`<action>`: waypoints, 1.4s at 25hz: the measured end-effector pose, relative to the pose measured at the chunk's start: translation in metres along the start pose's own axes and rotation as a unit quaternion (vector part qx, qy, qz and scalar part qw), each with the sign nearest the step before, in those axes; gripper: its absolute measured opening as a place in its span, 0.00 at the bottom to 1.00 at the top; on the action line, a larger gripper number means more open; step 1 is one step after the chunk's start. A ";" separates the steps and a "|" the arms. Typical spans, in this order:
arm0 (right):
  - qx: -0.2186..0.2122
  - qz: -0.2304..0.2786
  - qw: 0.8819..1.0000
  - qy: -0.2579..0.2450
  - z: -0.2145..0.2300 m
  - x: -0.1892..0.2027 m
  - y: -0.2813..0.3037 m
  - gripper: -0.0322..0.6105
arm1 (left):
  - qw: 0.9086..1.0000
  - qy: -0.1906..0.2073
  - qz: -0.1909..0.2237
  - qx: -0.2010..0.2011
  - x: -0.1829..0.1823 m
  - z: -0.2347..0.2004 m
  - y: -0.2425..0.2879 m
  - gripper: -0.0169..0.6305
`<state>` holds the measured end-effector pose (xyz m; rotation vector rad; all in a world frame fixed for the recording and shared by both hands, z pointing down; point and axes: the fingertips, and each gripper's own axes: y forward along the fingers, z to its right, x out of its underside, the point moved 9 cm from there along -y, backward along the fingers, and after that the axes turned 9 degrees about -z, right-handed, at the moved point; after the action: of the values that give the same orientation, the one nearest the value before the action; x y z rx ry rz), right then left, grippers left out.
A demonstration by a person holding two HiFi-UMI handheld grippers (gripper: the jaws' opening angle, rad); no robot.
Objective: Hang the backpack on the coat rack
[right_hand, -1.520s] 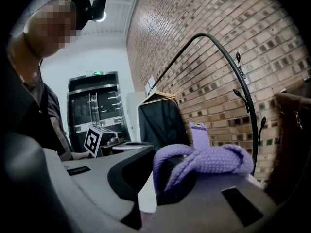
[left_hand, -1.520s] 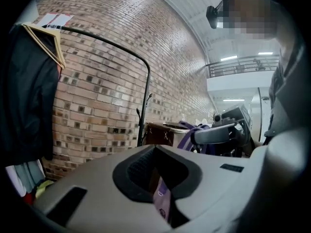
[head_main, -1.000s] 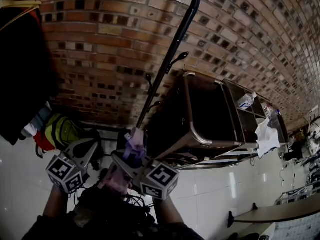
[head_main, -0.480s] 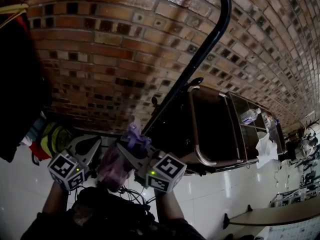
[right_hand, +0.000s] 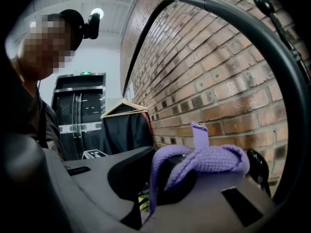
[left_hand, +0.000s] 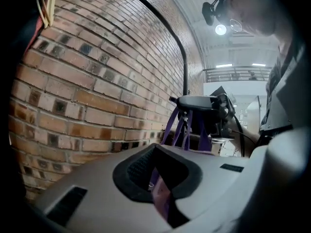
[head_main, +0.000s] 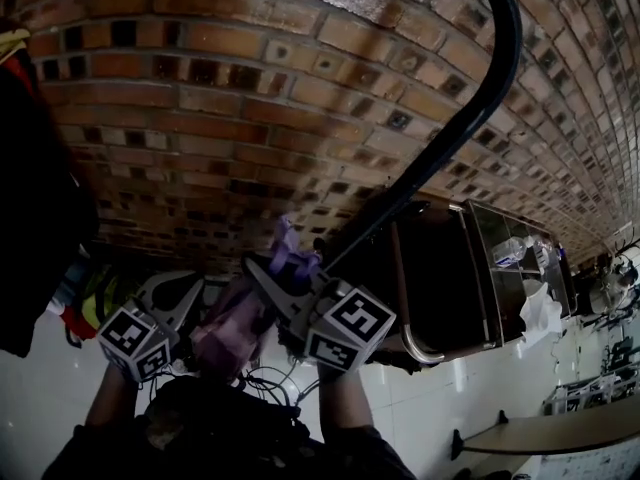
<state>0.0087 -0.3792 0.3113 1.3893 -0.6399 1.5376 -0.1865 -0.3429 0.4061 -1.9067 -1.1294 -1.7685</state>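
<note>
The purple backpack (head_main: 228,334) hangs between my two grippers, close to the brick wall. My left gripper (head_main: 192,293) is shut on a fold of its purple fabric (left_hand: 161,198). My right gripper (head_main: 277,269) is shut on the backpack's purple top strap (right_hand: 206,159), which loops over its jaws and sticks up. The black coat rack pole (head_main: 468,118) rises just right of the strap. In the right gripper view the pole (right_hand: 243,12) arches overhead, and a round black hook knob (right_hand: 257,167) sits just beyond the strap. The left gripper view shows the right gripper (left_hand: 201,103) with straps (left_hand: 182,128) dangling below it.
A dark garment on a wooden hanger (right_hand: 124,124) hangs at the left against the wall (head_main: 200,98). A dark metal-framed cabinet (head_main: 440,278) stands right of the rack, with shelves of bottles beyond. Colourful bags (head_main: 85,298) lie at lower left on the white tiled floor.
Both grippers have carried the backpack closer to the wall and the rack pole, which now looms larger. The right gripper with the strap has risen a little.
</note>
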 end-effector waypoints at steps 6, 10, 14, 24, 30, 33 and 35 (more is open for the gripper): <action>0.006 0.013 1.000 -0.012 0.023 -0.028 0.009 0.05 | 1.000 -0.011 -0.002 0.012 -0.014 -0.021 0.027 0.05; 0.025 0.032 0.999 -0.017 0.035 -0.048 0.005 0.05 | 1.000 -0.006 -0.003 0.023 -0.020 -0.027 0.041 0.05; 0.055 0.071 0.996 -0.001 0.040 -0.051 -0.022 0.05 | 0.999 -0.006 -0.007 0.031 -0.017 -0.027 0.048 0.05; 0.087 0.110 0.987 0.080 0.046 0.001 -0.047 0.05 | 0.999 0.006 -0.025 0.042 -0.007 -0.024 0.058 0.05; 0.104 0.113 0.984 0.092 0.047 0.022 -0.056 0.05 | 0.998 0.008 -0.033 0.053 -0.004 -0.029 0.062 0.05; 0.105 0.107 0.985 0.087 0.046 0.034 -0.062 0.05 | 0.998 0.011 -0.033 0.054 -0.002 -0.027 0.065 0.05; 0.113 0.092 0.986 0.076 0.044 0.044 -0.066 0.05 | 0.998 0.012 -0.034 0.056 0.000 -0.021 0.067 0.05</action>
<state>0.0909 -0.3761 0.3498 1.3914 -0.5225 1.8923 -0.1540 -0.4004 0.4287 -1.7984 -1.2713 -1.7194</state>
